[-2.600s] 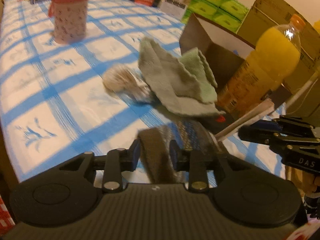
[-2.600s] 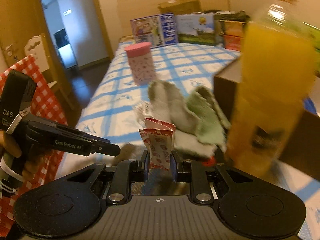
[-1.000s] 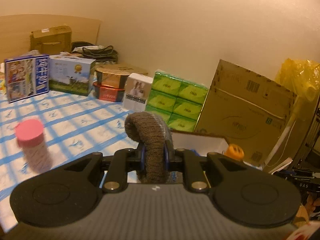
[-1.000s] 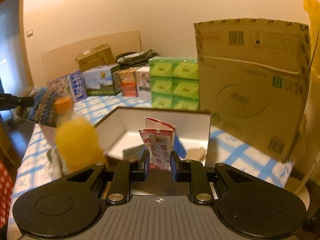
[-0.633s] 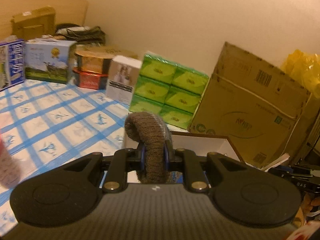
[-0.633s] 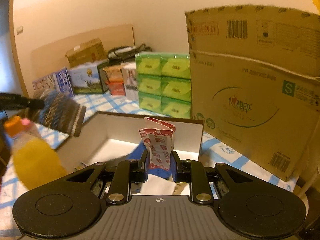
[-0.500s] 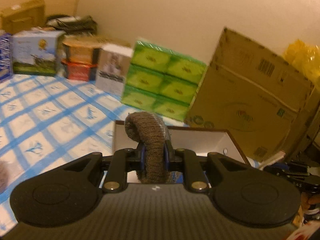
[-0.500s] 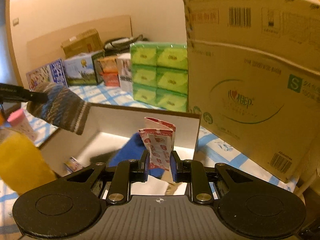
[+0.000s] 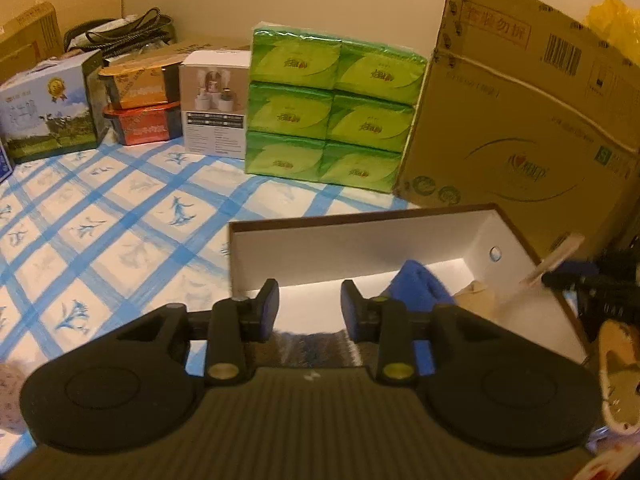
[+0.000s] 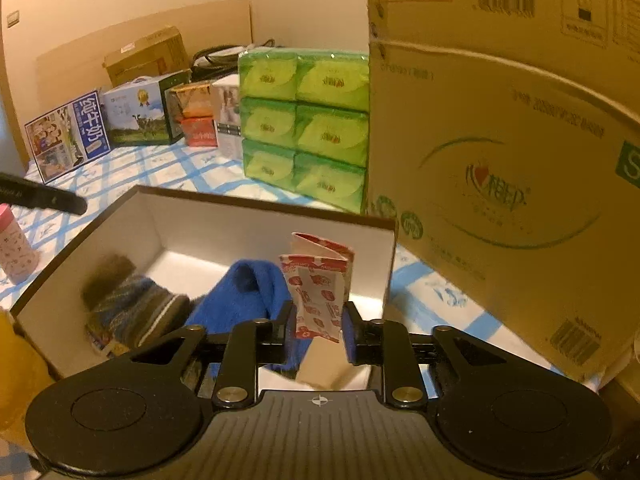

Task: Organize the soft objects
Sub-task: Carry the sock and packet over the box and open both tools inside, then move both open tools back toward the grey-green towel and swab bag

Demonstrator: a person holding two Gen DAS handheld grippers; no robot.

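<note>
Resting on the blue-checked bed [image 9: 120,216], the large cardboard carton [image 10: 500,168] stands at 3 o'clock in the right wrist view; its barcode and red printed characters are too distorted to read, but a green "S" tag shows at its edge. At 12 o'clock sits the stack of green tissue packs [image 10: 304,120], and at 10 o'clock a blue milk carton [image 10: 66,136] bears large Chinese characters. The open white-lined box [image 10: 192,224] lies front and centre as the collection point, so soft items are released above it.

Inside the box, the striped knit sock [image 10: 132,312] lies at 8 o'clock beside the blue sock [image 10: 244,292], evidently dropped there for sorting.

The left gripper [image 9: 308,304] hangs over the box with its jaws opening and nothing between them. The right gripper [image 10: 318,328] has its jaws opening around the red-printed packet [image 10: 316,284], which stands upright between the pads; the right pad appears clear of it. The release looks under way.
</note>
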